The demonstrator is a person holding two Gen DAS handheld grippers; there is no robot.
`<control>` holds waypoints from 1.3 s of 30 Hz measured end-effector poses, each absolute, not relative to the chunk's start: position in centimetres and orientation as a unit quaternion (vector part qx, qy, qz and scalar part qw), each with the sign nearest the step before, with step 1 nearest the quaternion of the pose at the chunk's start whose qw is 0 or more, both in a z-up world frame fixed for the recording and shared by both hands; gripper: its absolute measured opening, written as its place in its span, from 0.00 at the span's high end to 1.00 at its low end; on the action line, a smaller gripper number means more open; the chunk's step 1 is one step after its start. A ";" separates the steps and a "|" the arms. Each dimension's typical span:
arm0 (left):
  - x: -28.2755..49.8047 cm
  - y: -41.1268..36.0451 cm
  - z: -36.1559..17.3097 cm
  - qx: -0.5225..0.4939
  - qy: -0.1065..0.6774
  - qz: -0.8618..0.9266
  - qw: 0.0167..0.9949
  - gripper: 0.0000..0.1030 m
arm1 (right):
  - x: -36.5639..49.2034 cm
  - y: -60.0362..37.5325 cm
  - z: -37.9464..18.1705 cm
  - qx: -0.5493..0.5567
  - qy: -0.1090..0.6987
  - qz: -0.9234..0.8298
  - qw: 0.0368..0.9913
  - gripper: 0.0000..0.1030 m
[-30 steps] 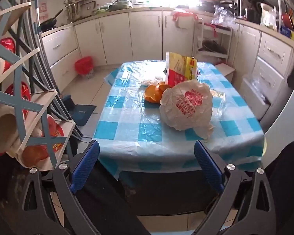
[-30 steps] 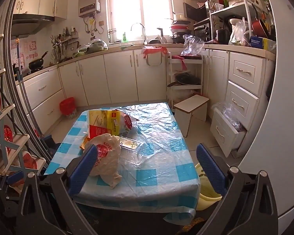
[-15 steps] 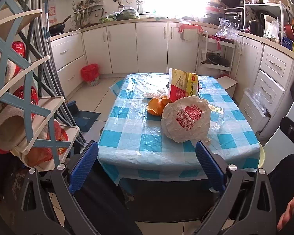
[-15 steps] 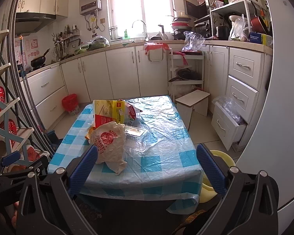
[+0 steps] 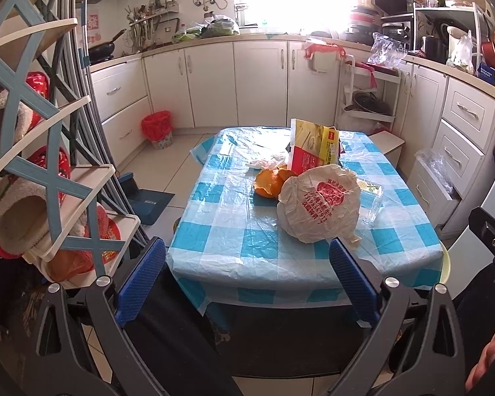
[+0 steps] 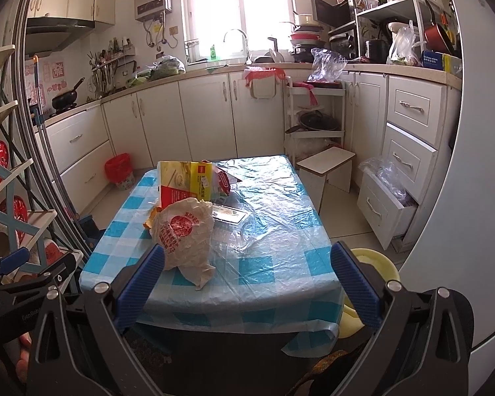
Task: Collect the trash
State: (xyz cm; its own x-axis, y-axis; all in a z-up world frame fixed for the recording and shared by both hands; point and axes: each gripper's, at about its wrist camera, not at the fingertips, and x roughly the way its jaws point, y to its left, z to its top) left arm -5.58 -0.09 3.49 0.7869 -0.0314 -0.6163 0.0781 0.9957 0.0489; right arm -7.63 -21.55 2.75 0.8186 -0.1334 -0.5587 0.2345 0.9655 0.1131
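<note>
A crumpled white plastic bag with red print (image 5: 318,208) (image 6: 183,231) lies on the blue-checked table (image 5: 214,237) (image 6: 280,264). Behind it are orange peels (image 5: 271,182), a crumpled white tissue (image 5: 268,162), an upright yellow-and-red packet (image 5: 313,147) (image 6: 184,181) and a clear plastic wrapper (image 5: 370,198) (image 6: 229,214). My left gripper (image 5: 247,280) hangs open before the table's near edge, empty. My right gripper (image 6: 247,280) is open too, over the near edge, with its left pad beside the white bag.
A red-lined bin (image 5: 156,128) (image 6: 118,171) stands on the floor by the far left cabinets. A blue-and-white shelf rack (image 5: 49,165) stands close on the left. A small stool (image 6: 326,170), an open drawer (image 6: 384,208) and a yellow basin (image 6: 374,260) sit right of the table.
Both grippers have drawn back and tilted up a little, so the table sits lower and farther in each view. Both stay open and empty.
</note>
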 end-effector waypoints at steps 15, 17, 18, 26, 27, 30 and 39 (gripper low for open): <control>-5.5 0.0 3.1 0.036 0.329 -0.030 0.943 0.07 | -7.6 -22.0 2.5 0.094 0.288 -0.102 0.947 0.06; -5.5 -0.1 3.1 0.036 0.329 -0.029 0.943 0.07 | -7.6 -22.0 2.5 0.094 0.289 -0.102 0.947 0.06; -5.5 -0.1 3.0 0.036 0.329 -0.029 0.943 0.07 | -7.7 -22.1 2.5 0.094 0.289 -0.102 0.947 0.06; -5.6 0.0 3.1 0.035 0.326 -0.026 0.944 0.07 | -7.8 -22.0 2.6 0.091 0.282 -0.104 0.949 0.06; -5.6 0.0 3.2 0.035 0.325 -0.025 0.945 0.07 | -7.8 -22.0 2.7 0.091 0.281 -0.105 0.950 0.06; -5.5 0.1 3.2 0.035 0.324 -0.021 0.945 0.07 | -7.9 -21.8 2.8 0.089 0.279 -0.106 0.950 0.06; -4.8 0.3 3.0 0.038 0.329 -0.009 0.944 0.07 | -7.8 -21.6 2.8 0.086 0.279 -0.106 0.951 0.06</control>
State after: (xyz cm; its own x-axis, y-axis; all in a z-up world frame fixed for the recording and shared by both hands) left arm -4.85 0.32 2.99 0.7834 0.0088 -0.6214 0.0413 0.9969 0.0662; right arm -7.82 -21.59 2.80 0.8222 -0.1544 -0.5479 0.2505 0.9625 0.1046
